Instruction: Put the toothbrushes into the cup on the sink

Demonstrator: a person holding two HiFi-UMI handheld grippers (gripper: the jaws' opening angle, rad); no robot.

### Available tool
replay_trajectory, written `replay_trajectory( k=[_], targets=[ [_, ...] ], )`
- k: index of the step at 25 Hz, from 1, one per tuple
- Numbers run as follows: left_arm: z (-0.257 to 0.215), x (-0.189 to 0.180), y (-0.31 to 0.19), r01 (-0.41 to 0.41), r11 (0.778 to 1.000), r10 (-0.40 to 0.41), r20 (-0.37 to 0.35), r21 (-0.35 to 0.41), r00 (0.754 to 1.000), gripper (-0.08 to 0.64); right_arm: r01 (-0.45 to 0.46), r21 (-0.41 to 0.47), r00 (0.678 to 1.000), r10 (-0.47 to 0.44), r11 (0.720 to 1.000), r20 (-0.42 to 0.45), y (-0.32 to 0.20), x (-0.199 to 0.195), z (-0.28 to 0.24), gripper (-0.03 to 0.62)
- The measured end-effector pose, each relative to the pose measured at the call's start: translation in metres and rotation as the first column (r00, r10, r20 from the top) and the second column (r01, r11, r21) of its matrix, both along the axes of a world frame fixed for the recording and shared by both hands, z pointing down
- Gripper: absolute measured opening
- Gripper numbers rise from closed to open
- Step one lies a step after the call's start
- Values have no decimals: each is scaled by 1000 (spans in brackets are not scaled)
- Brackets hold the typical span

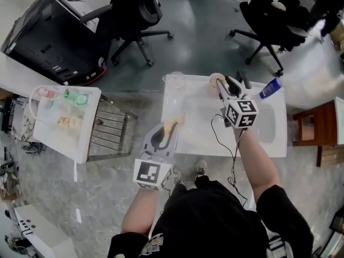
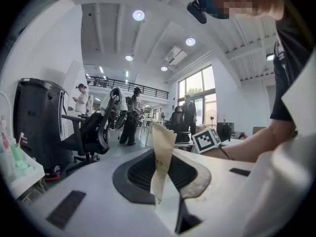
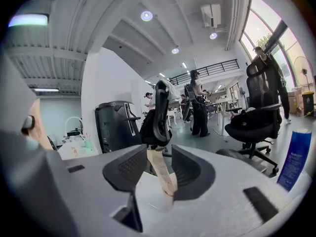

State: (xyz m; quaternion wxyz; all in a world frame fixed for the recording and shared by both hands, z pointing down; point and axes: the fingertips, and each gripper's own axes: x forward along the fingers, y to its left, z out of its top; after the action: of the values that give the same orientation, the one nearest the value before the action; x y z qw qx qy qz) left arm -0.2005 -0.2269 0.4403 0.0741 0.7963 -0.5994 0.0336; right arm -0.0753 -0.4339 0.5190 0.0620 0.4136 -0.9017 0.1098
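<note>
A white sink top [image 1: 194, 140] lies in front of me. At its far edge stand a clear cup [image 1: 173, 81] and a tan round cup [image 1: 216, 80]. My left gripper [image 1: 171, 128] hovers over the sink's left part, shut on a pale wooden toothbrush [image 1: 177, 120]. In the left gripper view that toothbrush [image 2: 161, 154] stands up between the closed jaws of the left gripper [image 2: 165, 174]. My right gripper [image 1: 229, 86] reaches to the tan cup. Its jaws stand wide in the right gripper view [image 3: 154, 166], with a second wooden toothbrush [image 3: 161, 171] leaning loose against the right one.
A blue tube [image 1: 270, 88] stands at the sink's far right corner. A white tray of toiletries [image 1: 63, 121] sits on a wire rack to the left. Office chairs [image 1: 134, 15] [image 1: 269, 18] stand beyond the sink, a wooden stool [image 1: 317, 127] to the right.
</note>
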Motion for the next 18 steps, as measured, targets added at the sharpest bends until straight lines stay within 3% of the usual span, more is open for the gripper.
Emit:
replay_trajectory(
  k=[7, 14, 18],
  targets=[
    [-16, 4, 8, -47, 998, 48, -20, 43, 999, 57, -13, 134, 1000, 9, 991, 29, 34, 5, -63, 152],
    [-40, 2, 13, -95, 993, 98, -32, 74, 995, 57, -9, 354, 1000, 17, 935, -20, 102, 5, -143, 21],
    [-49, 3, 15, -137, 985, 141, -28, 102, 990, 57, 6, 426, 999, 16, 905, -47, 148, 7, -174, 8]
  ],
)
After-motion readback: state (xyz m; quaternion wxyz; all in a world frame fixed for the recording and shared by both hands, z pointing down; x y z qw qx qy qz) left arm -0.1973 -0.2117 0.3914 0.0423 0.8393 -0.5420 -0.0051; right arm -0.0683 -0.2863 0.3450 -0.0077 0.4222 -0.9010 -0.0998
